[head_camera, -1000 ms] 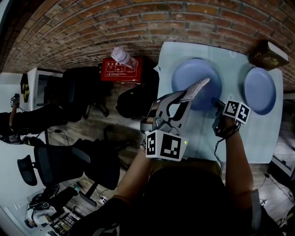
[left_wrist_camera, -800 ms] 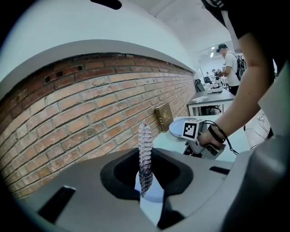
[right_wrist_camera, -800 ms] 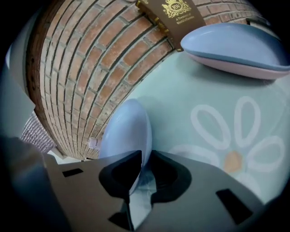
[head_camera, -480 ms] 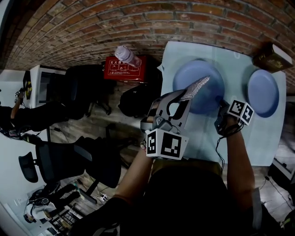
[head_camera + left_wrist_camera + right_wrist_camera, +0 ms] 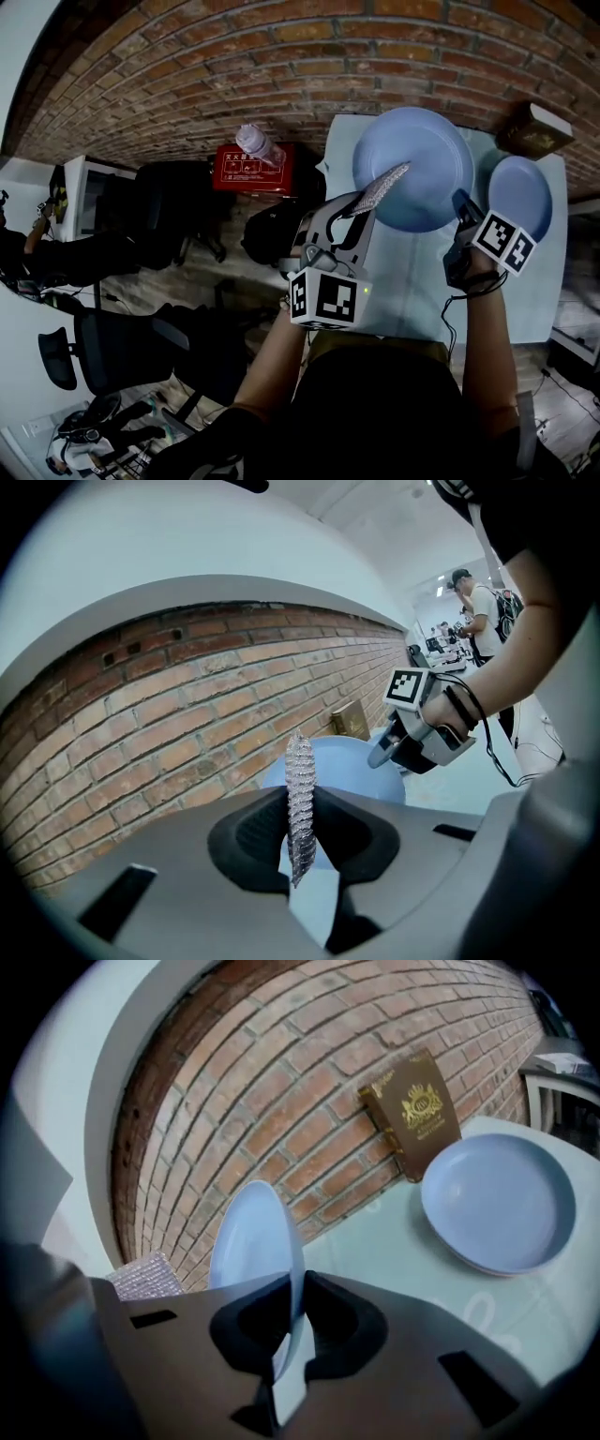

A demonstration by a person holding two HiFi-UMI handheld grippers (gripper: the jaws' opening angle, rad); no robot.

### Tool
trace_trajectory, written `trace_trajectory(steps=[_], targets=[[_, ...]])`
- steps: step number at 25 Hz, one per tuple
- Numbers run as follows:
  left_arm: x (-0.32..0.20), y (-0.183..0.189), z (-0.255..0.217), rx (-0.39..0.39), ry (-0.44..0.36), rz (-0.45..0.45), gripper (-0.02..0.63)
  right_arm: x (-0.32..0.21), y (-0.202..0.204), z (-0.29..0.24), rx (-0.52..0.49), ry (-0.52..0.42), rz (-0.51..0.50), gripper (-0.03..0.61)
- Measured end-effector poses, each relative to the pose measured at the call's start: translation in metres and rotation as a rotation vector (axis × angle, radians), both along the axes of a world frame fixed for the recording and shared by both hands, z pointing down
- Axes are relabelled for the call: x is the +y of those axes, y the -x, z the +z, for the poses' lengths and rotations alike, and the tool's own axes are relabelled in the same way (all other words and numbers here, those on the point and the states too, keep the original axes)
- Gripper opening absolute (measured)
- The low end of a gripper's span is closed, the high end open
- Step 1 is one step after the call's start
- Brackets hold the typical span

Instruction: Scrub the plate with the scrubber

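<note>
While the blue plate (image 5: 417, 159) is standing tilted above the table (image 5: 412, 291), the right gripper (image 5: 460, 204), whose jaws have just been closing, is clamping its rim. The left gripper (image 5: 364, 202) is pinching the scrubber (image 5: 382, 186) beside it, so the scrubbing itself is probably not yet begun.

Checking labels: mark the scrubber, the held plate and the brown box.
scrubber (image 5: 300, 803), left gripper view, middle of mesh
held plate (image 5: 251, 1241), right gripper view, broad face
brown box (image 5: 417, 1115), right gripper view, front cover

Left gripper (image 5: 364, 200): grey moulded shell, marker cube (image 5: 328, 298) (black-and-white squares) at 7 o'clock. Right gripper (image 5: 462, 204): dark body, black wrist strap (image 5: 472, 281), thin black cable (image 5: 444, 323). Dark top (image 5: 375, 412).
</note>
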State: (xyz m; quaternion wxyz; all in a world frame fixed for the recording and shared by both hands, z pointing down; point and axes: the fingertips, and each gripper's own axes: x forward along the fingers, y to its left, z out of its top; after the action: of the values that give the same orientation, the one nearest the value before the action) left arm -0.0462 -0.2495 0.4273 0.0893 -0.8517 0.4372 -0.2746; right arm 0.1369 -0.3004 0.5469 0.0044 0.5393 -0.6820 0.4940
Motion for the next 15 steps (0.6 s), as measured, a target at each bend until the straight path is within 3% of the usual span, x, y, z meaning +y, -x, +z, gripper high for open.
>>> trace_trajectory(steps=[6, 15], targets=[[0.005, -0.013, -0.028, 0.061, -0.036, 0.042, 0.08, 0.009, 0.003, -0.076, 0.065, -0.157, 0.022, 0.046], [0.029, -0.04, -0.075, 0.207, -0.047, 0.14, 0.078, 0.028, 0.016, -0.131, 0.099, -0.269, 0.006, 0.046]])
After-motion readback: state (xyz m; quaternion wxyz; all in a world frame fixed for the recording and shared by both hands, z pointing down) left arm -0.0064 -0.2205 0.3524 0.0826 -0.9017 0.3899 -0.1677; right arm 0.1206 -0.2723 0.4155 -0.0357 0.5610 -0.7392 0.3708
